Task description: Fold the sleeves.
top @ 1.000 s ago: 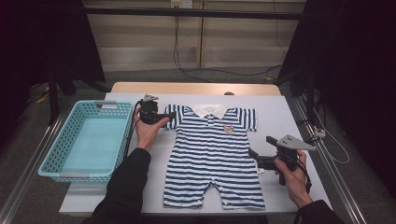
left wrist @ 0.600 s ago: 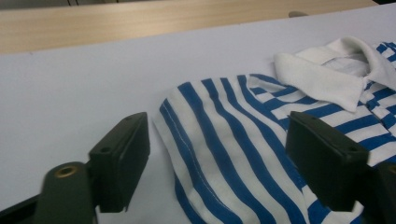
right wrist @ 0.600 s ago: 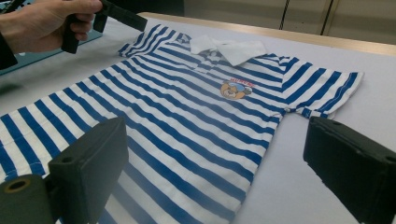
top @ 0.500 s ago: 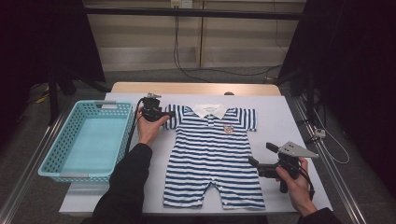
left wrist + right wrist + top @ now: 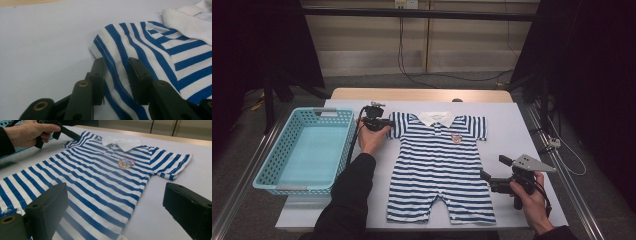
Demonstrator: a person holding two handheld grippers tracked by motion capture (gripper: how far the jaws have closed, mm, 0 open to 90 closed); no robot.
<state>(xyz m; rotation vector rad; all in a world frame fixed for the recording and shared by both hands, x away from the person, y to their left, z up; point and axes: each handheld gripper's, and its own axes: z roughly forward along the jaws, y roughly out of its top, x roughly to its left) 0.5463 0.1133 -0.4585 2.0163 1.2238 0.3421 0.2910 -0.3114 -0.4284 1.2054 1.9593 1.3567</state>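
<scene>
- Left claw (image 5: 116, 75): jaws set narrowly, one on either side of the hem of the romper's (image 5: 439, 165) sleeve (image 5: 117, 50), with a raised ridge of striped cloth between them; whether they already pinch the cloth cannot be told
- Right claw (image 5: 115, 210): jaws wide apart and holding nothing, hovering low just off the romper's side edge, near the leg end
- Romper: a blue-and-white striped baby garment with a white collar (image 5: 435, 118) and a small bear badge (image 5: 126, 163) on the chest, spread flat and face up on the white table (image 5: 512, 130), collar toward the far edge, legs toward the person
- Basket (image 5: 302, 150): pale blue, open-weave, standing on the table well to the left of the romper, with nothing in it
- Handling (judged): light, thin, limp knit; it should sag and fold wherever it goes unsupported, and a single grip point would let the rest drag or bunch; not fragile, not slippery on the jaw pads
- Where to take hold (judged): stitched edges give the firmest bite, so the sleeve hem on the left and the side seam or leg hem on the right; a pinch should gather a small fold, since flat cloth offers nothing to close on
</scene>
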